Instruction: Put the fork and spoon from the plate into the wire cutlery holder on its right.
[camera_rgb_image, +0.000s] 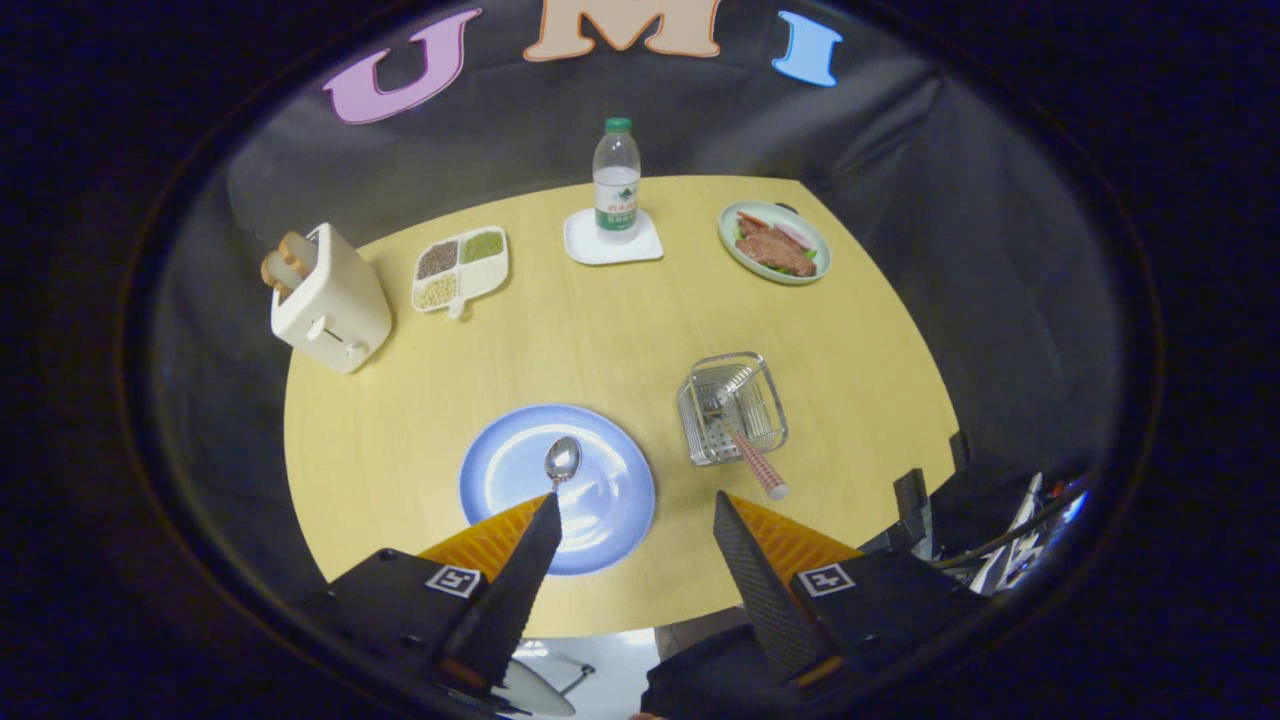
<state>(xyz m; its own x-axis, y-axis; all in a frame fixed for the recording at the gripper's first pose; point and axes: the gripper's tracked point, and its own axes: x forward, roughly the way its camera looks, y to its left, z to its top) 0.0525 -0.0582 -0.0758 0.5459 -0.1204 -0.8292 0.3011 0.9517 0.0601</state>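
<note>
Spoon (562, 461) on plate (510, 470), ahead of open claw (636, 508)

Even overhead light on the round pale-yellow wooden table (620, 330) beyond my claw; fisheye bends edges, soft glare.

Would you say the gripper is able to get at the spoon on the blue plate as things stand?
Probably yes. The gripper is open above the table, and the spoon lies on the blue plate just ahead of the left finger, with nothing on top of it. The fork already rests in the wire holder, off to the right.
</note>
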